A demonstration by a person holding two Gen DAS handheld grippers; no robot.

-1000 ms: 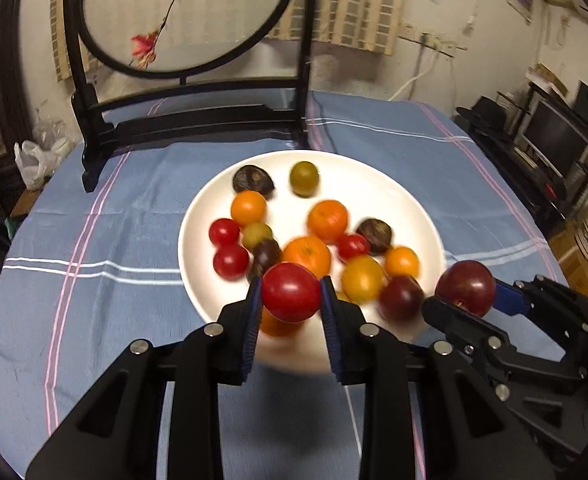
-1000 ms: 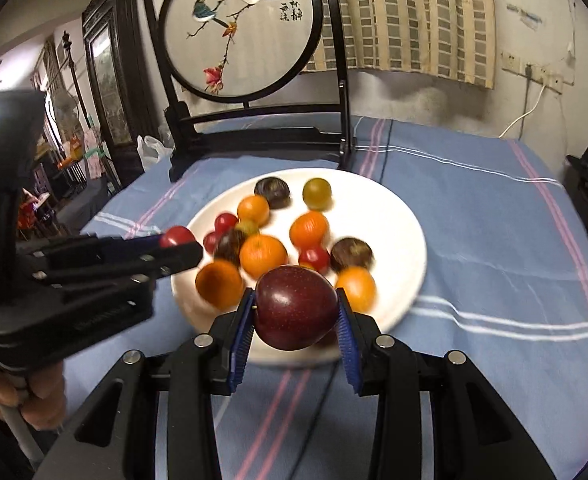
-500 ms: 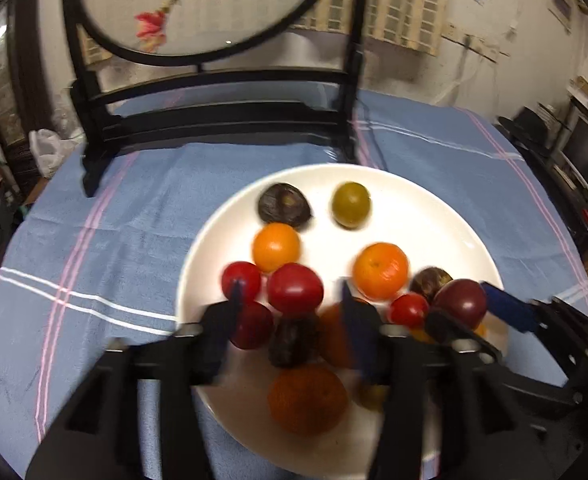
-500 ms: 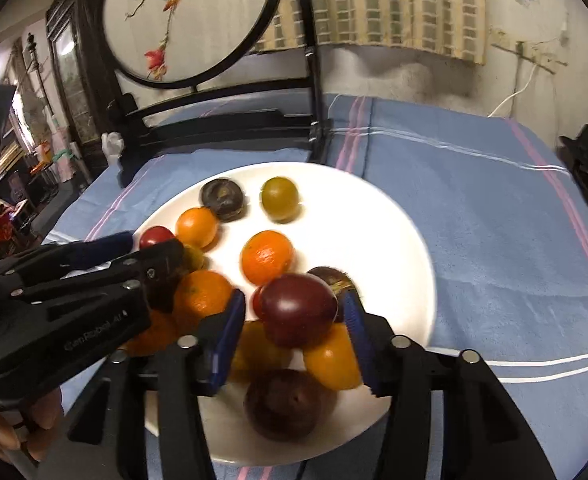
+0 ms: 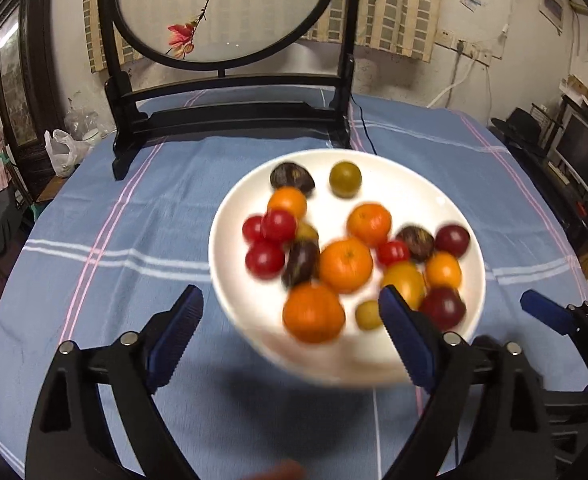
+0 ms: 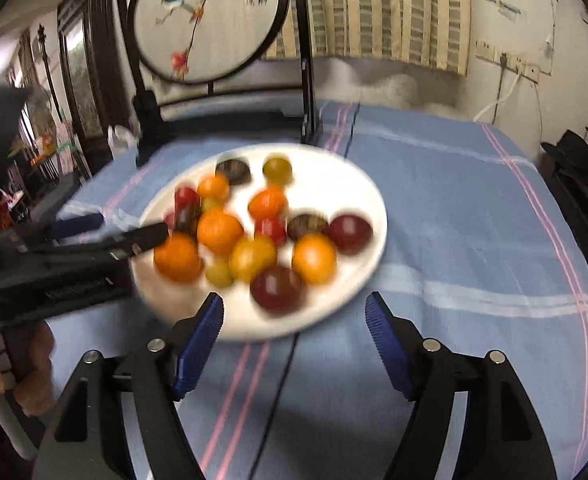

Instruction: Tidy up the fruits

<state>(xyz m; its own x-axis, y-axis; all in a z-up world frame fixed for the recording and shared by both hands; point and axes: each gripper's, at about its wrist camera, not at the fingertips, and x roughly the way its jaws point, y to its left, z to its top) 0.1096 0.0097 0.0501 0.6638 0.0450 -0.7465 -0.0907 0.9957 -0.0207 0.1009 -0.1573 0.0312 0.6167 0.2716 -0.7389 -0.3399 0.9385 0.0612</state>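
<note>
- Nearest in each wrist view are the tools themselves: the left gripper (image 5: 289, 336) has its blue-padded fingers spread wide with nothing between them, and the right gripper (image 6: 294, 340) is likewise released and carrying nothing.
- Both hang just short of the near rim of the white plate (image 5: 390, 364), over the blue striped tablecloth (image 5: 105, 280).
- My judgement is that the step in hand is a retreat after setting fruit down. To do it well, draw both tools straight back and up with the jaws wide, so no pad clips the rim or nudges a round fruit into rolling.
- The plate holds all the fruit on view, apparently none lying on the cloth.
- At its near edge sit a large orange (image 5: 313, 313), a small yellow-green fruit (image 5: 368, 315) and a dark red plum (image 5: 442, 307).
- Mid-plate is a loose cluster: a second orange (image 5: 346, 266), a dark oblong fruit touching it, red tomatoes (image 5: 264, 259) to the left, and another plum (image 5: 452, 240) to the right.
- At the far rim stand a dark wrinkled fruit (image 5: 291, 176) and a green tomato (image 5: 345, 179), apart from the rest.
- Beyond the plate rises a dark wooden screen stand (image 5: 229, 116).
</note>
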